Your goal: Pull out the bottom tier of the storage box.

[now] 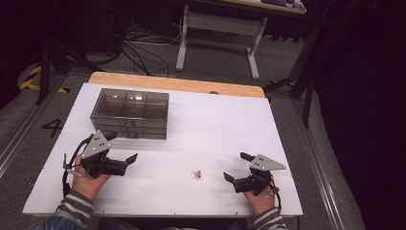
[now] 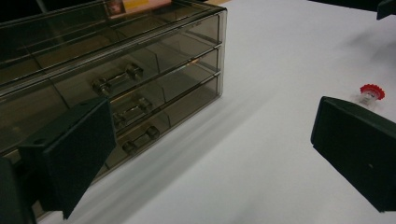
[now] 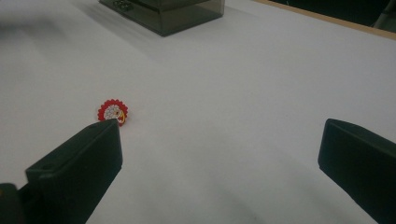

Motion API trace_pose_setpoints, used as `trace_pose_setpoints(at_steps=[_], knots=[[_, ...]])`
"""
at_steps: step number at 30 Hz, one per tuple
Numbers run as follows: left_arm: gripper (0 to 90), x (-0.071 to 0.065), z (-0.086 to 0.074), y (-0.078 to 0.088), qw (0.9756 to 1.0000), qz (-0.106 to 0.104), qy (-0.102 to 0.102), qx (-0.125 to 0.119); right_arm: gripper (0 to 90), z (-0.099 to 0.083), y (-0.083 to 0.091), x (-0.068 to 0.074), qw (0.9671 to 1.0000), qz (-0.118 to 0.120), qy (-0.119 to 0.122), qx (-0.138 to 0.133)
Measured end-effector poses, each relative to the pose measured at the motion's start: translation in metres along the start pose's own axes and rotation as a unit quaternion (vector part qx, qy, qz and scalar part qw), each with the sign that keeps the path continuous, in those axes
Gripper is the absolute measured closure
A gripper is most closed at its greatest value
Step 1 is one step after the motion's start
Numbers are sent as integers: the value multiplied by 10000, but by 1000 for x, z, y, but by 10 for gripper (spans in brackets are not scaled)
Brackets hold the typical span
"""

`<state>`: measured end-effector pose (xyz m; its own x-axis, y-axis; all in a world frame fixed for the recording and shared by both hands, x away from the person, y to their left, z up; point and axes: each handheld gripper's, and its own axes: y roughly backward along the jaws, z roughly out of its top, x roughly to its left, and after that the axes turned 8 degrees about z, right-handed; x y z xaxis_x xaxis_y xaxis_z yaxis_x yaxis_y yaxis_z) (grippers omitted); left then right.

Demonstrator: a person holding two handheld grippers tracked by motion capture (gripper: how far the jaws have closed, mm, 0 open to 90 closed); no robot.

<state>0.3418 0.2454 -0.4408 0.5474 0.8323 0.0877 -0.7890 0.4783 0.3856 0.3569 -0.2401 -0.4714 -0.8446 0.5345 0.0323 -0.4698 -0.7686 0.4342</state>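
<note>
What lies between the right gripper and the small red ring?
Nothing: in the high view, bare white table separates the right gripper from the red ring.

Smoky grey see-through drawer box [image 1: 130, 113], red-rimmed white trinket [image 3: 112, 112] with a yellow spot, white table [image 1: 230, 124], striped sleeves [image 1: 76, 203]

The drawer box [image 2: 140, 88] just ahead of the left gripper's [image 1: 123, 149] fingers [image 2: 74, 149] looks like smoky see-through plastic, glossy, with small shiny metal-looking handles [image 2: 116, 80]. The fingers themselves are matt black, smooth, plastic by the look. The table sheet [image 3: 243, 84] under both pairs of fingers is white, matt and even, with a bare wood edge [image 1: 177, 84] beyond it. The small red charm [image 3: 112, 112], just past the right gripper's [image 1: 237, 166] fingers [image 3: 79, 168], seems rubbery, with a pale beaded face. Grey plates [image 1: 95, 143] look like dull metal
</note>
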Motion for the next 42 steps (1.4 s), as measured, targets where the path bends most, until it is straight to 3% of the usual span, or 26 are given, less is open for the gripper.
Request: trace_pose_setpoints(at_steps=[7, 13, 26, 29, 36, 37, 42], knots=[[13, 3, 5, -8, 10000, -54, -36, 69, 5, 0, 0, 1, 10000, -18, 12, 12], [13, 5, 10, -14, 9999, -141, 74, 36, 5, 0, 0, 1, 10000, -30, 31, 16], [16, 6, 15, -24, 9998, -100, -140, 139, 5, 0, -1, 2, 9999, -53, 64, 57], [21, 7, 14, -26, 9997, -178, -56, 166, 6, 0, -1, 3, 9999, -55, 63, 64], [27, 11, 15, -27, 9996, -159, -132, 191, 6, 0, -1, 3, 9999, -48, 57, 77], [28, 10, 14, -26, 9996, -183, -58, 224, 6, 0, -1, 3, 9999, -49, 57, 77], [47, 10, 15, -26, 9989, -200, -355, 220, 5, 0, -2, 3, 9999, -53, 63, 87]])
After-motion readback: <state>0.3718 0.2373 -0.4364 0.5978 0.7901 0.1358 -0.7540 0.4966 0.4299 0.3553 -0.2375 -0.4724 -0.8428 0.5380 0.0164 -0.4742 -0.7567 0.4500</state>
